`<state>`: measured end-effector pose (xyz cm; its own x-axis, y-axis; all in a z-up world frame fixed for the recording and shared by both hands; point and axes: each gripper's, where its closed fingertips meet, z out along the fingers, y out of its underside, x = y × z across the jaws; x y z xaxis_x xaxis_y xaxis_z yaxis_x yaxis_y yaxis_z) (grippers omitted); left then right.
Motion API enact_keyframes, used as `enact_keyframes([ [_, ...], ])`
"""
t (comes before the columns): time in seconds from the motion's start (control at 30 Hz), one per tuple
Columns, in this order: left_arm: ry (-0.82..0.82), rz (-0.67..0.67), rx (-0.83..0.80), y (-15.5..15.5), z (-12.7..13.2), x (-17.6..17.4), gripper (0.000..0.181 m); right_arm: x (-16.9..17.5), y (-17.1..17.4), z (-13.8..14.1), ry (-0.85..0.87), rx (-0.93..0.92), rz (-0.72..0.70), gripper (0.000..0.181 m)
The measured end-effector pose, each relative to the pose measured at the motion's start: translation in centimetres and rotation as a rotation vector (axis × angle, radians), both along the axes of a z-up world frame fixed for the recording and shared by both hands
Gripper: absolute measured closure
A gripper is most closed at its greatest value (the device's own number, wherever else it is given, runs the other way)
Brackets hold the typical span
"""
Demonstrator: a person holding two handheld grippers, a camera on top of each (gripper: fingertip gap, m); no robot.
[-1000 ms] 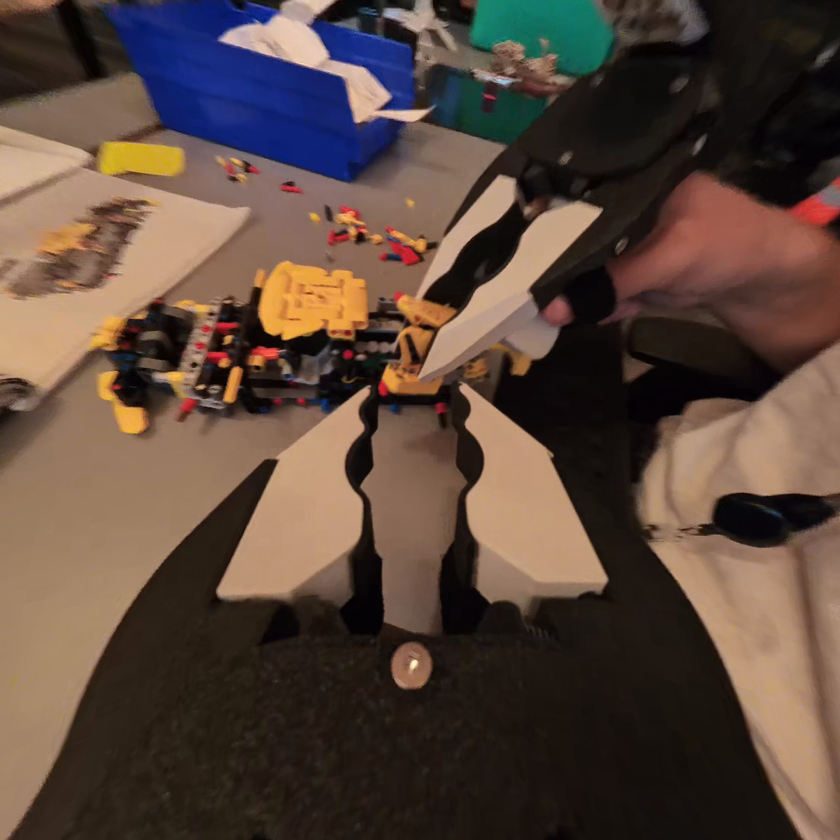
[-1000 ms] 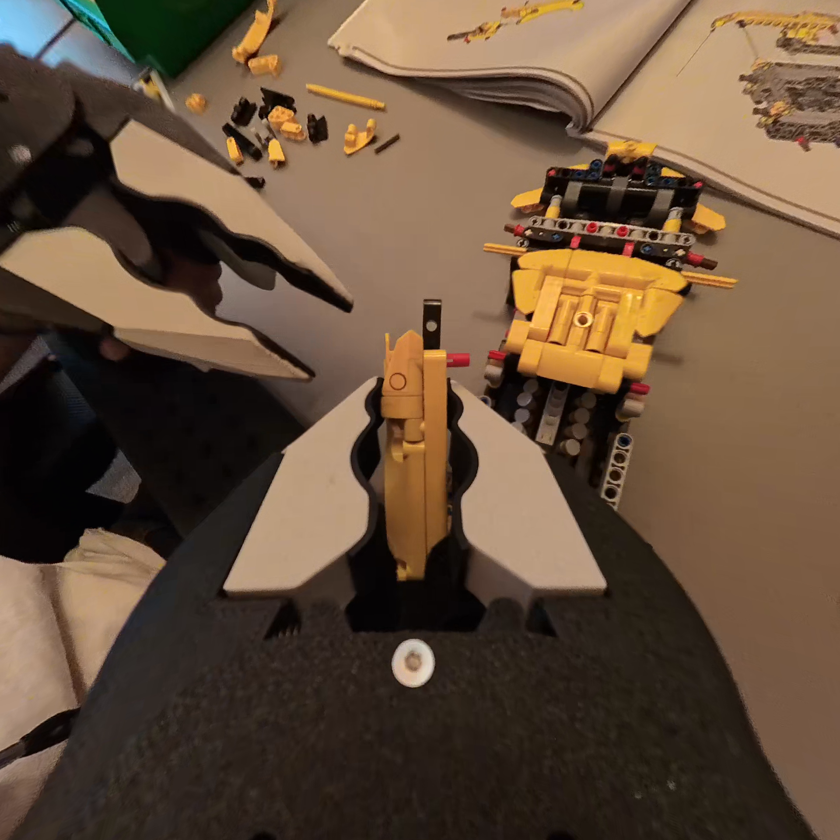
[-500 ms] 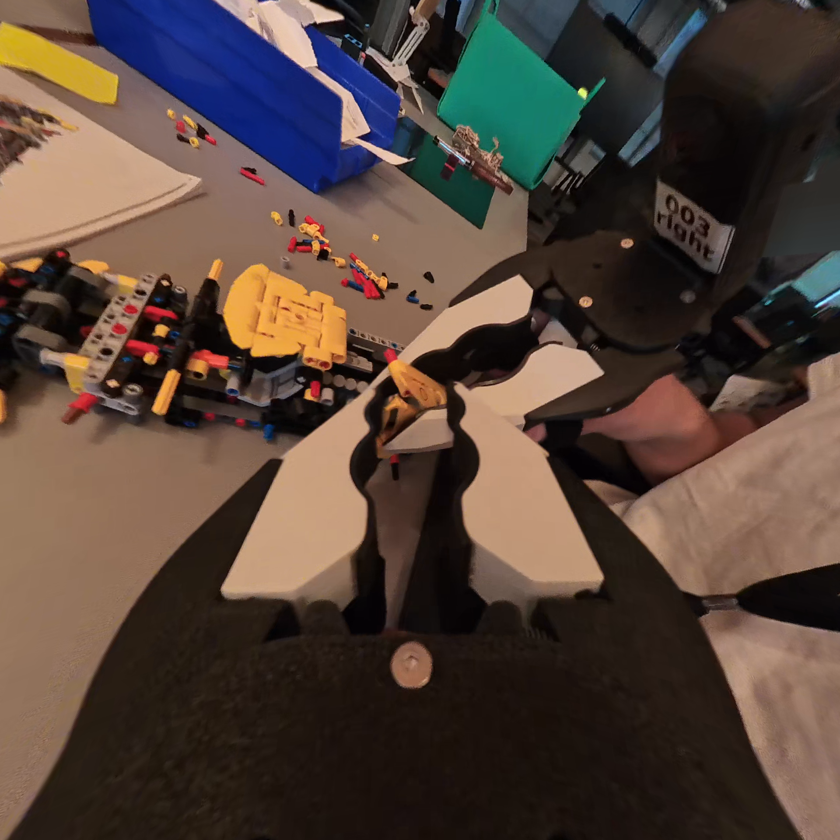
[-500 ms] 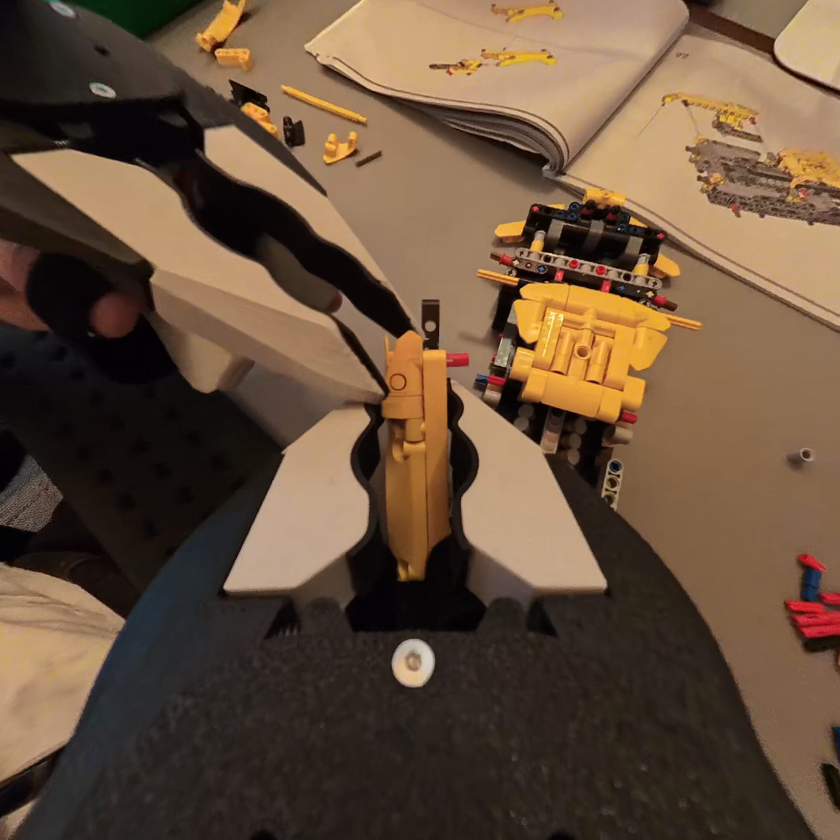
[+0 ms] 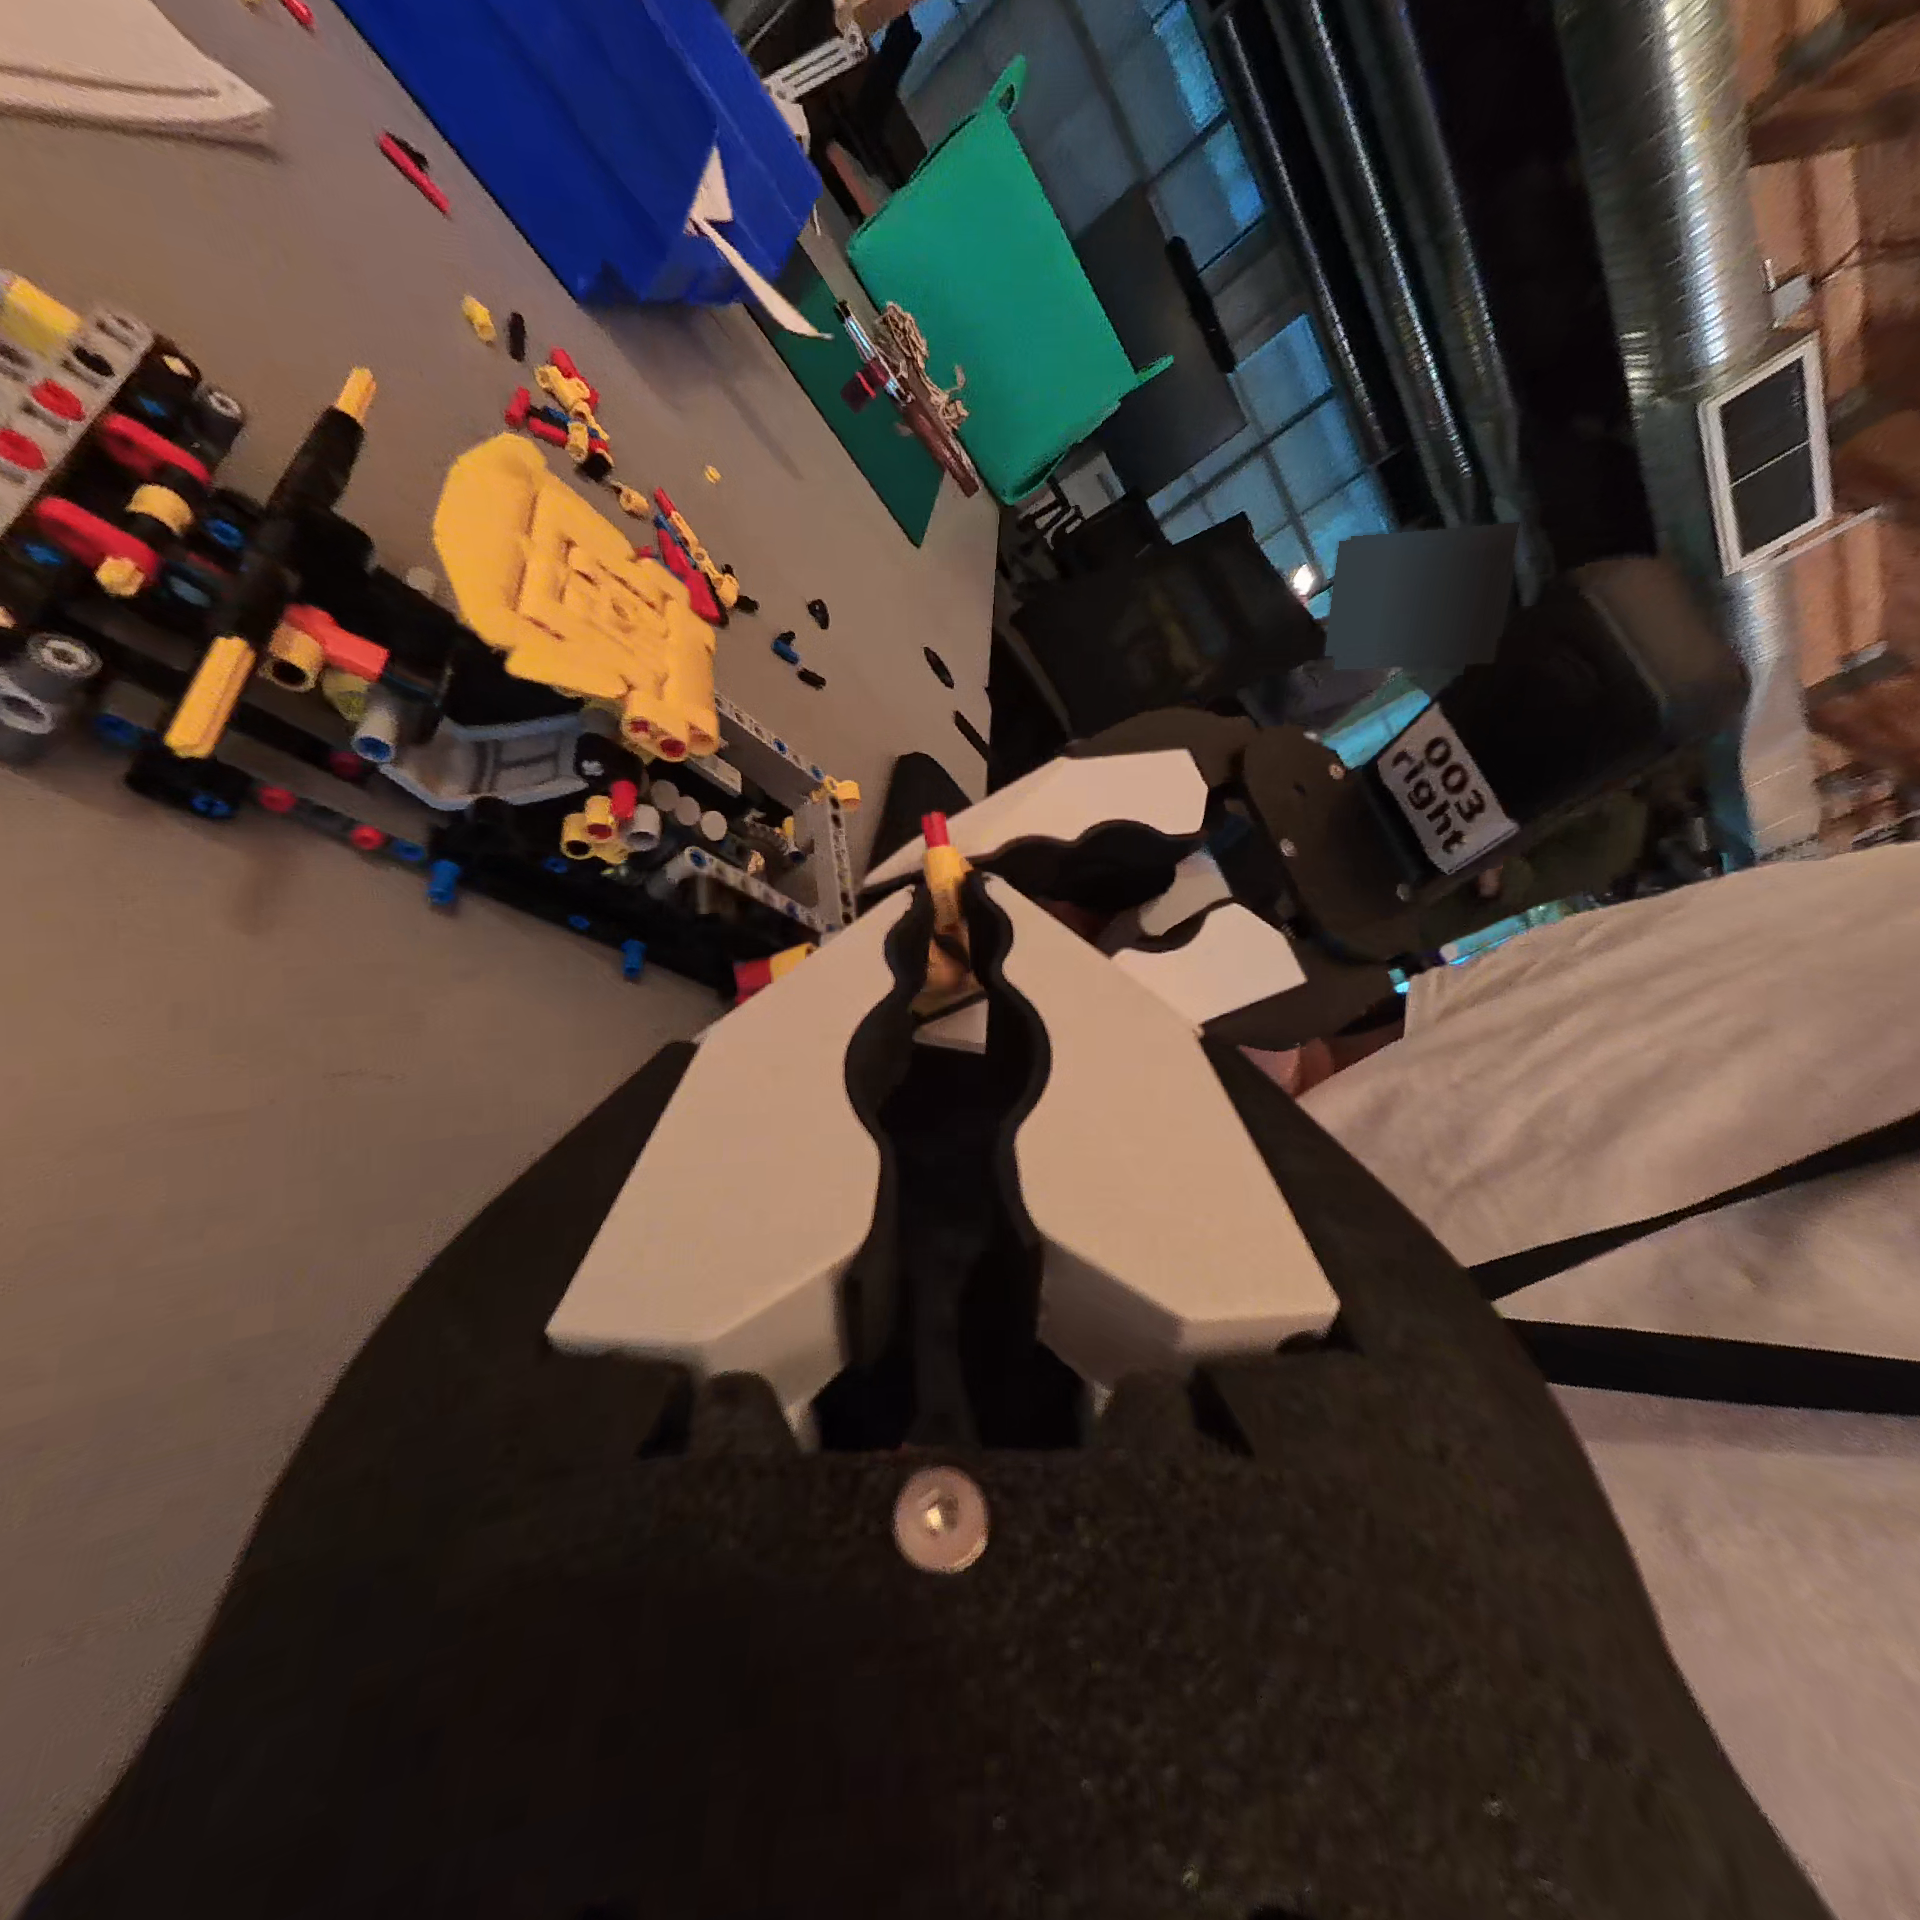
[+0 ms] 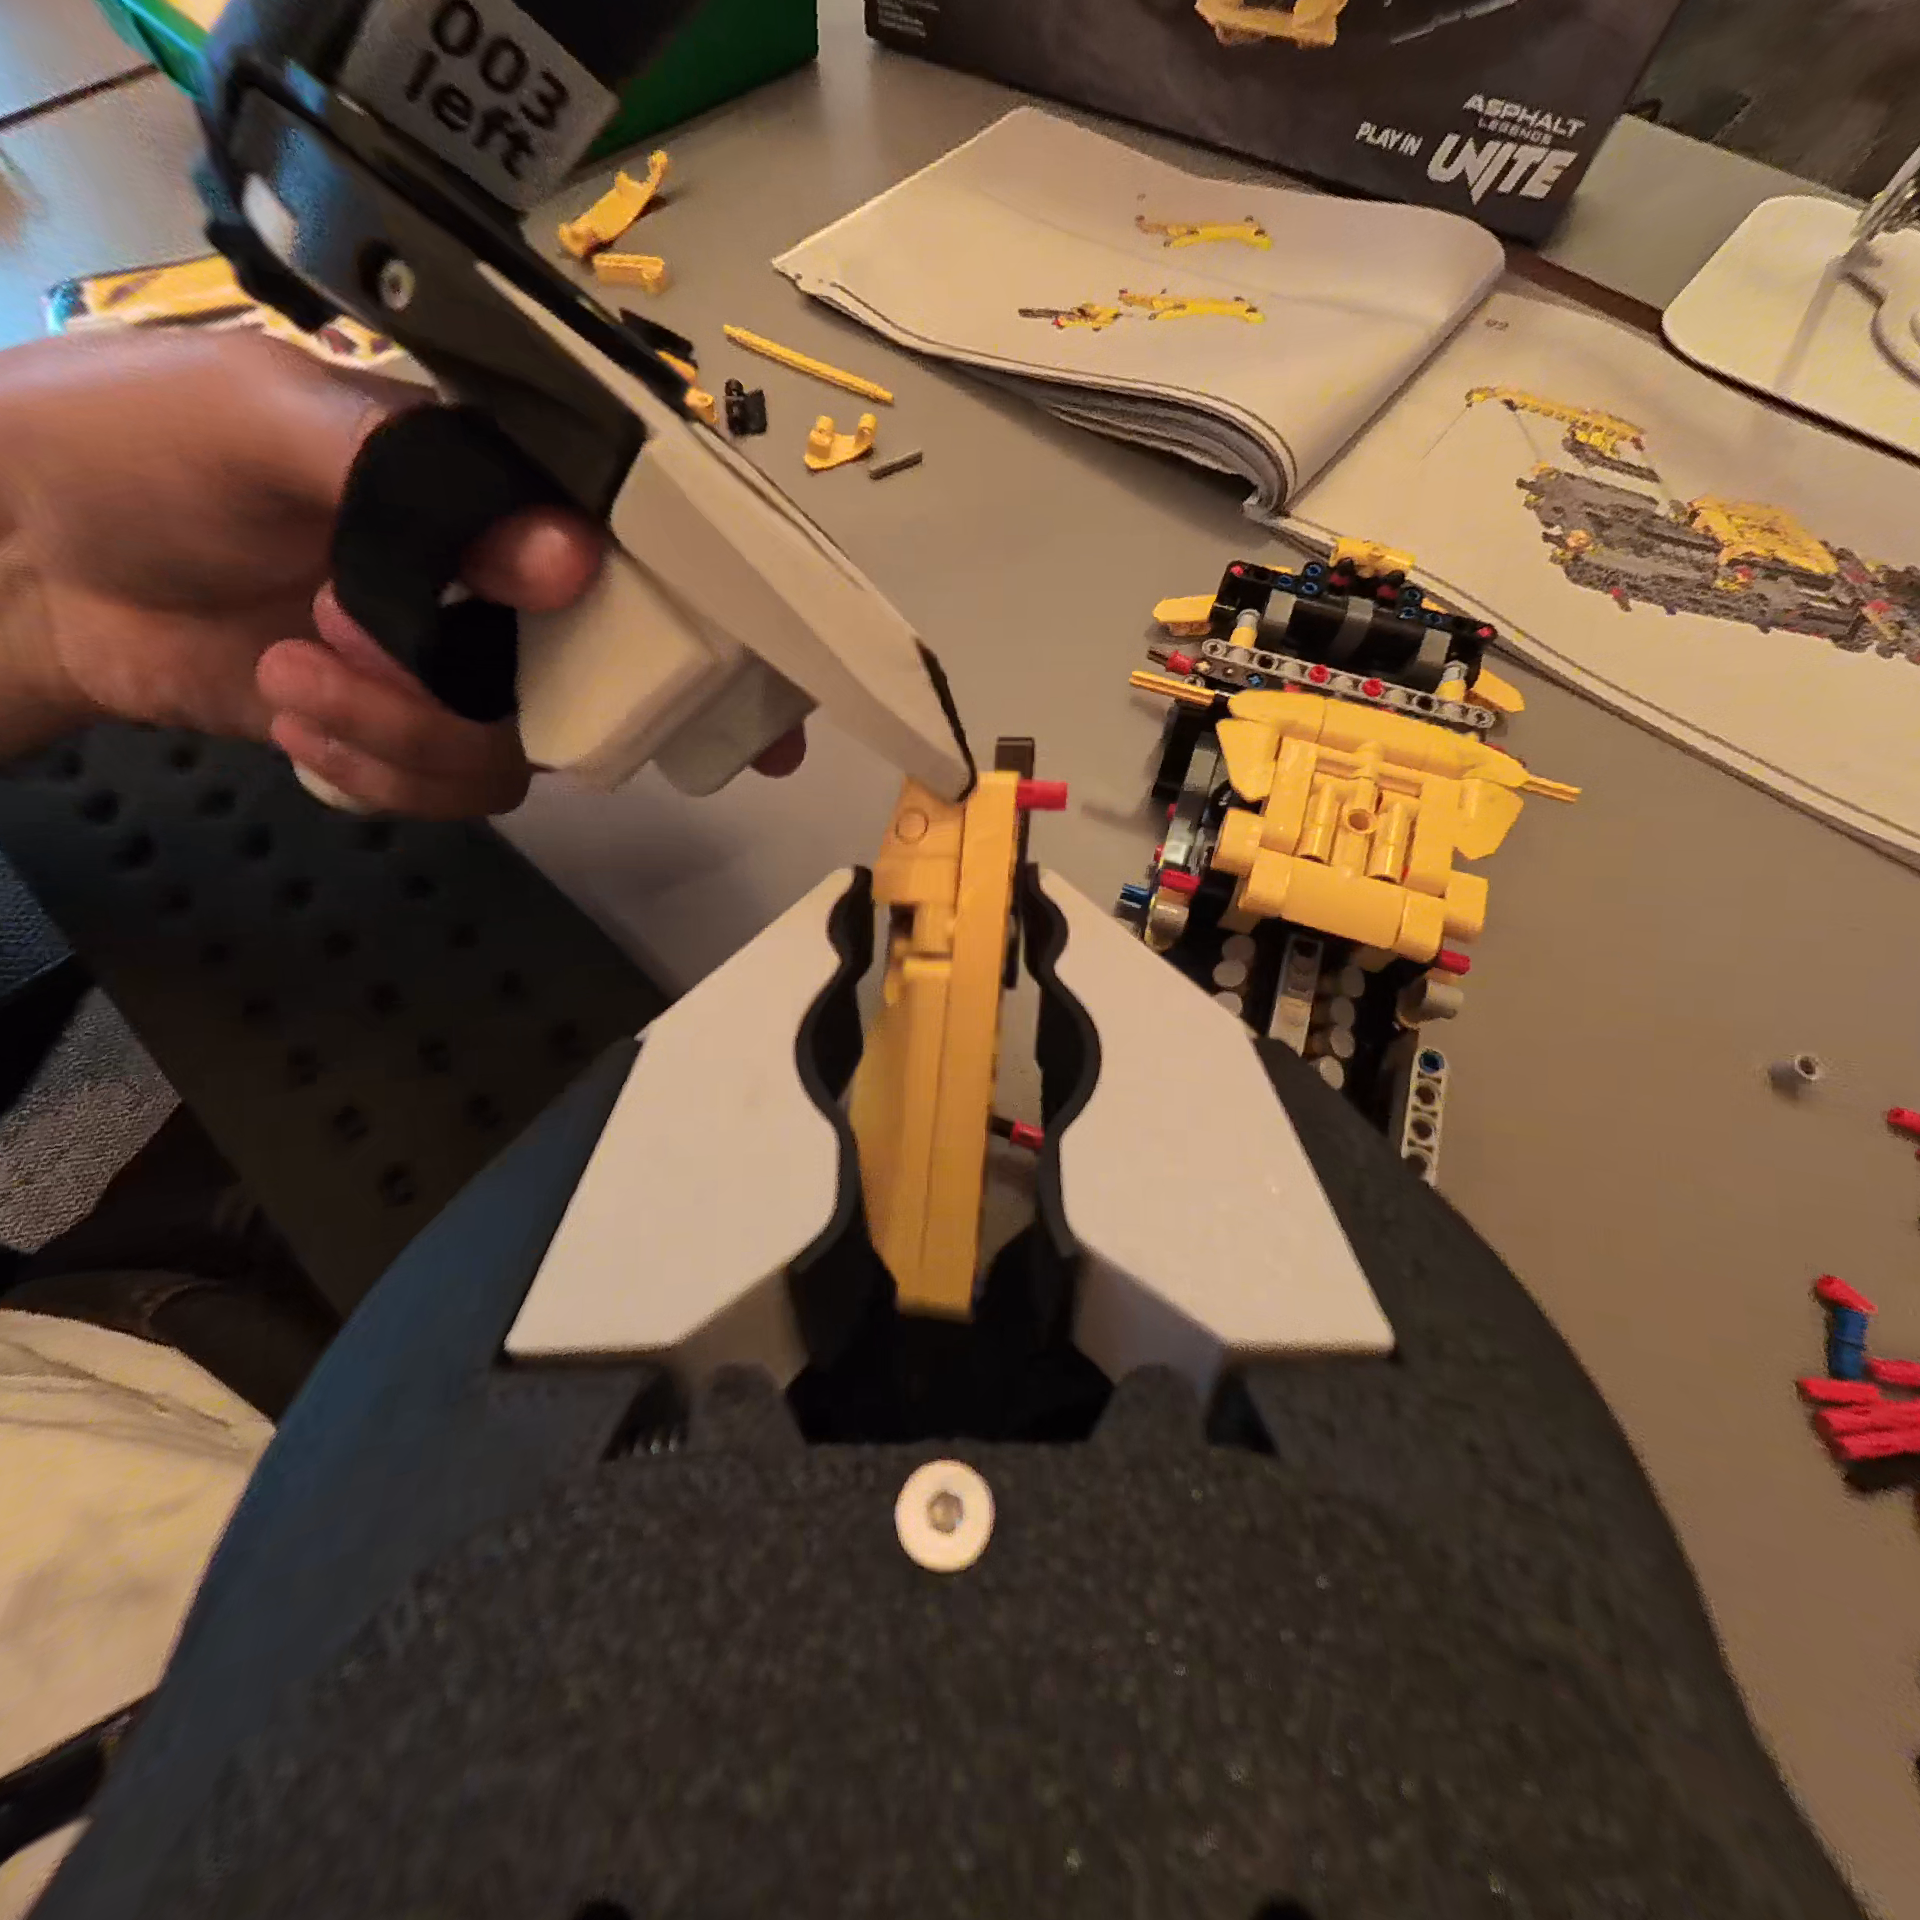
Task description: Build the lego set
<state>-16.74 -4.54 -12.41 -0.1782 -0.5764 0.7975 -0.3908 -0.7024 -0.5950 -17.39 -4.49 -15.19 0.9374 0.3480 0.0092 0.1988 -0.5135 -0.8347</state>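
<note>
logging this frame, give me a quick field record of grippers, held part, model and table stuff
right gripper: shut on yellow panel
left gripper: tips pinching the panel's top edge
model: on table, right of panel, untouched
manual: open, behind model
loose parts: scattered near manual
blue bin: far table edge

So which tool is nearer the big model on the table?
Right. The right tool, shut on the yellow panel, sits just short of the model. The left tool pinches the panel's top from the far side.
</note>
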Motion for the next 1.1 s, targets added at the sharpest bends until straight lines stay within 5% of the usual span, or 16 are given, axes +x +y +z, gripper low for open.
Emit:
enact_keyframes([
  [0.43, 0.082, -0.013, -0.101, 1.3, -1.8, 0.7, 0.176, 1.2, -1.0, -1.3, -0.015, 0.002, -0.023, 0.158],
  [0.63, 0.086, 0.020, 0.112, 1.5, -2.6, 1.1, 0.173, 1.8, -0.8, -1.5, 0.021, -0.019, -0.042, 0.161],
  [0.73, 0.092, 0.059, 0.284, 2.2, -3.0, 1.2, 0.157, 1.9, -0.7, -1.7, 0.054, -0.041, -0.057, 0.161],
  [0.93, 0.048, 0.024, 0.640, 2.5, -3.3, 0.7, 0.154, 2.3, -0.4, -2.2, 0.124, -0.089, -0.085, 0.161],
  [1.1, 0.075, -0.066, 0.530, 1.6, -4.3, 1.3, 0.155, 2.2, -0.3, -2.9, 0.127, -0.118, -0.098, 0.161],
])
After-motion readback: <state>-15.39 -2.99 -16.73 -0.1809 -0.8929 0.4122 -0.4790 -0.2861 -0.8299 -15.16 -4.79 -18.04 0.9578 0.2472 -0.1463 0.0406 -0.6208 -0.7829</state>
